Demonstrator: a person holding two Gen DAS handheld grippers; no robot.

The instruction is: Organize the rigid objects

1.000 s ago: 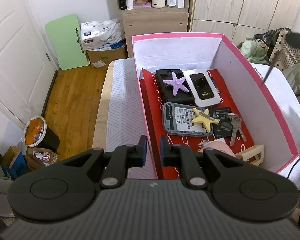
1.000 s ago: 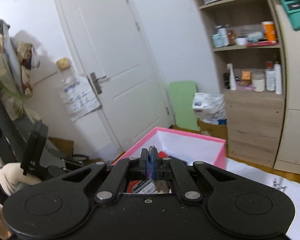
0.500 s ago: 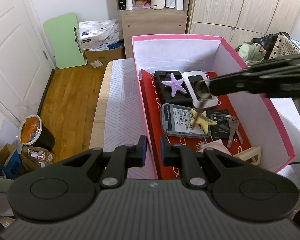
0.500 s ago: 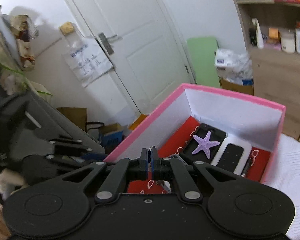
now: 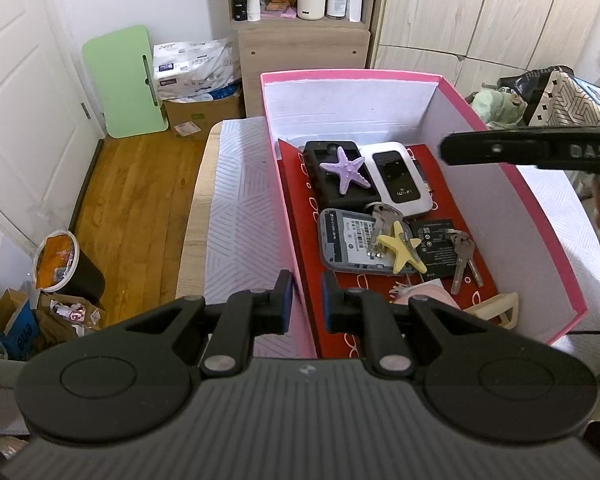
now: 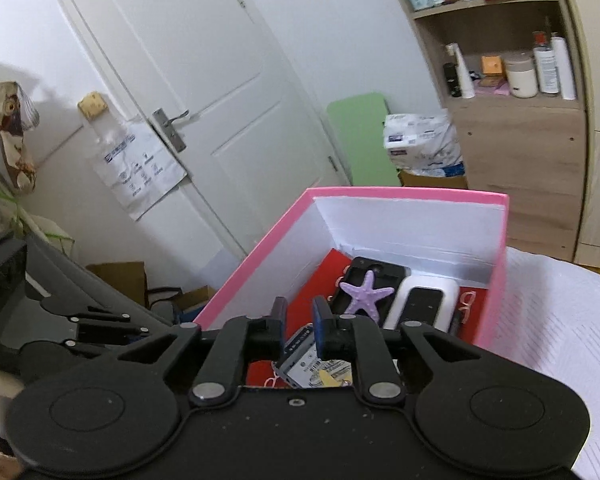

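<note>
The left tool (image 5: pixel 303 300) hovers low over the near left wall of the pink box (image 5: pixel 540 216), its fingers spread with nothing between them; the wall's rim sits right under the gap. The right tool (image 6: pixel 300 322) hangs above the box's near edge, its fingers also parted and empty. In the left wrist view its dark arm reaches in from the right, above the box.

Inside the box, on a red lining, a purple starfish (image 5: pixel 345 169) lies on a black case (image 5: pixel 324 184) at the far end, with a white Wi-Fi router (image 5: pixel 398 178) just beside it. Nearer, a grey device (image 5: pixel 344 244) lies label side up. A bunch of keys (image 5: pixel 382 226) rests across its right part, touching a yellow starfish (image 5: pixel 400 246) that overlaps the device's edge. To the right lies a black battery (image 5: pixel 436 240) with a second set of keys (image 5: pixel 464 258) on it. A pale pink item and a cream frame-like piece sit at the near end (partly hidden by the left tool, so I cannot tell what they are).

The box stands on a counter covered by a white patterned cloth (image 5: pixel 240 200).
</note>
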